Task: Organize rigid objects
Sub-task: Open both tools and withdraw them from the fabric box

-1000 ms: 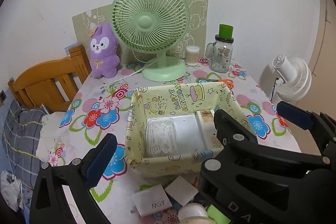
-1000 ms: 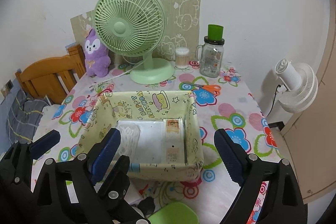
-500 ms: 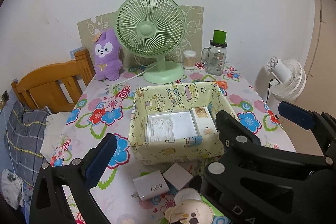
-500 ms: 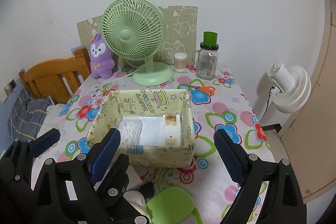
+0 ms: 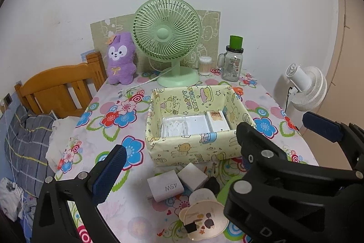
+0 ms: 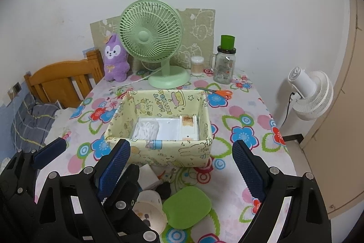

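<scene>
Your work surface is a table covered with a floral cloth [image 6: 241,115], set against a white wall, with a wooden bed frame [image 5: 59,85] and grey plaid bedding at its left side and a white pedestal fan [image 6: 311,92] standing off its right edge. Along the back of the table you have a purple plush toy [image 5: 119,59], a green desk fan [image 6: 151,38], a tub of cotton swabs [image 6: 196,65], a glass jar with a green cap [image 6: 224,63] and orange-handled scissors [image 6: 221,92]. The yellow patterned storage box [image 6: 168,154] sits mid-table and already contains a clear packet, a white flat box and a small printed carton laid side by side on its floor. The unsorted items lie on the cloth just in front of the box: a white charger marked 45W [image 5: 165,185], a white cube adapter [image 5: 192,179] touching it, a black plug [image 5: 211,183], a round cream compact [image 5: 203,219] and a green rounded case [image 6: 187,207]. Your left gripper [image 6: 88,150] is held above these items with its jaws spread wide, gripping nothing and touching nothing. Your right gripper [image 6: 180,171] is likewise spread wide above the near edge of the table, empty and clear of every object, its left finger overlapping the left gripper's frame in view.
</scene>
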`<state>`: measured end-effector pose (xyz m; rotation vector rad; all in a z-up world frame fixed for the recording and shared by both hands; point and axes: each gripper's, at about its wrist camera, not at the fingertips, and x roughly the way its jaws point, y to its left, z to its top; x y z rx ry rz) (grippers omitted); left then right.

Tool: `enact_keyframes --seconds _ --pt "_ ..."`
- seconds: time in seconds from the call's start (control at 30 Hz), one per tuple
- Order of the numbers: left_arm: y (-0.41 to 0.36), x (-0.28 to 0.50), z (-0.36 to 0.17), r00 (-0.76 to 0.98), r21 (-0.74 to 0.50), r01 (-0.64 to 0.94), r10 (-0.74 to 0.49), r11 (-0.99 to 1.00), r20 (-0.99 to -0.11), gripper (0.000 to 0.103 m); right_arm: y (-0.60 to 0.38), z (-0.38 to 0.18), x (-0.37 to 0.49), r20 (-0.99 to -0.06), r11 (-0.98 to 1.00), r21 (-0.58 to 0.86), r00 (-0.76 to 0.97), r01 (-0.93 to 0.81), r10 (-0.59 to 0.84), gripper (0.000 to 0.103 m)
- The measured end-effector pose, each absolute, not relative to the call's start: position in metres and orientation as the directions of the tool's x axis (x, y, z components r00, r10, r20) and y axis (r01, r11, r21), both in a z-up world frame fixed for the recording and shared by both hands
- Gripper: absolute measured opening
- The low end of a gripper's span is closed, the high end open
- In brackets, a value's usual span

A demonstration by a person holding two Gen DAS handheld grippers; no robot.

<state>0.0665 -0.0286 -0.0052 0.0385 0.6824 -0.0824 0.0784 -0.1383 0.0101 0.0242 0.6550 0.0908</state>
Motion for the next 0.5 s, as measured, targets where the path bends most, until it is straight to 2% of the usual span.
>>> enact_keyframes --seconds 0.5 --pt "-0.024 0.039 -0.013 0.776 -0.008 0.085 -0.071 0.996 -0.627 0.103 -0.139 0.004 0.048 -0.599 0.995 0.051 0.794 -0.085 0.099 0.093"
